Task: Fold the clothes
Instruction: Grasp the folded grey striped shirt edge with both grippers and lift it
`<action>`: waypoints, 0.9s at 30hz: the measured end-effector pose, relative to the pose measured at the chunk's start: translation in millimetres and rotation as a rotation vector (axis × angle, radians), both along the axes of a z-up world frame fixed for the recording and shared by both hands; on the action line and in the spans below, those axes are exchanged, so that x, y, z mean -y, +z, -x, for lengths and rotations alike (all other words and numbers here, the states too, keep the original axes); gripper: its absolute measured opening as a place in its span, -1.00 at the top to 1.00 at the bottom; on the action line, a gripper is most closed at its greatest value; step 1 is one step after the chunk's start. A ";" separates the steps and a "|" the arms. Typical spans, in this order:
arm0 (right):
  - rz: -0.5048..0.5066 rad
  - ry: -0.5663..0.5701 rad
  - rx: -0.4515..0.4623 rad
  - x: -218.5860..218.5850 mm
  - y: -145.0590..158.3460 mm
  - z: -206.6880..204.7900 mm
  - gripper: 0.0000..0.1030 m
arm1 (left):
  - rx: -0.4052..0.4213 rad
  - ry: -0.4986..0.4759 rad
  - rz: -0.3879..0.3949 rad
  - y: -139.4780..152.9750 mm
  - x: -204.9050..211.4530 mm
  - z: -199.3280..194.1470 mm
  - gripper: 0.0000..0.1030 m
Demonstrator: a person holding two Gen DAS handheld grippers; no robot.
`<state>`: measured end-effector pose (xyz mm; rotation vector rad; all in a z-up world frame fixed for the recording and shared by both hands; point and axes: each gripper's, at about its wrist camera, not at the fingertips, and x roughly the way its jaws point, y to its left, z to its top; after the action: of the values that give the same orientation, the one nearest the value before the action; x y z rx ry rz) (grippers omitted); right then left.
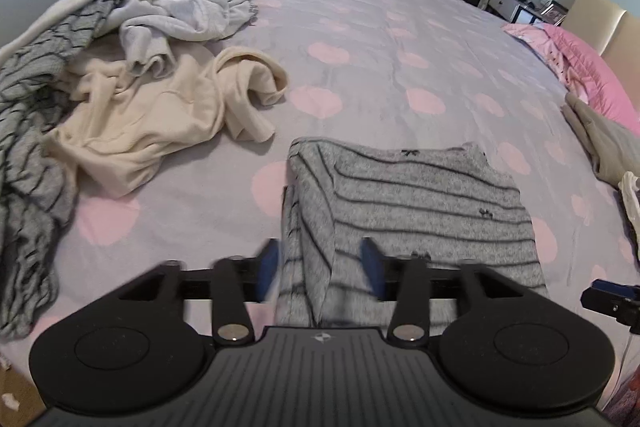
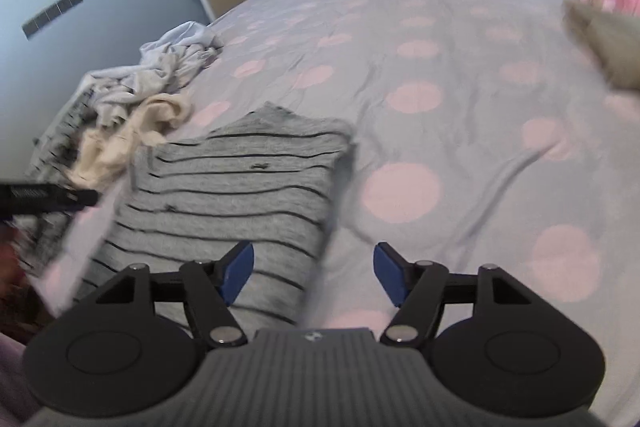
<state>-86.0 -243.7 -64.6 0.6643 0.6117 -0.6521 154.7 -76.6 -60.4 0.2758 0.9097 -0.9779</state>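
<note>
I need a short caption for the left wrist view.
Open left gripper over the folded grey striped knit garment on a pink-dotted bedsheet.

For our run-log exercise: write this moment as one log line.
task: fold clothes | left gripper: open, over striped top | right gripper: open, at its edge | unfolded pile: waiting

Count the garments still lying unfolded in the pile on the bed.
3 visible: a crumpled cream top nearest the middle, a pale grey-white garment behind it, and a grey black-lined knit at the bed's left edge. Others may be hidden underneath.
</note>
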 end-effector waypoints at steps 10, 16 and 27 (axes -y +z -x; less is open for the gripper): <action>-0.204 -0.062 0.025 47.8 -30.7 -38.3 -0.36 | -0.068 -0.009 -0.066 -42.1 36.5 -23.0 -0.09; -0.281 -0.083 0.024 68.7 -50.7 -53.7 -0.36 | -0.203 -0.006 -0.071 -65.3 53.5 -43.2 -0.18; -0.329 -0.053 0.074 92.0 -69.6 -76.6 -0.46 | -0.327 -0.027 -0.022 -82.3 66.9 -61.7 -0.28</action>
<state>-9.5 -335.6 -134.3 1.0102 0.6408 -0.5782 216.4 -143.5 -142.6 0.1481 1.2177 -1.0560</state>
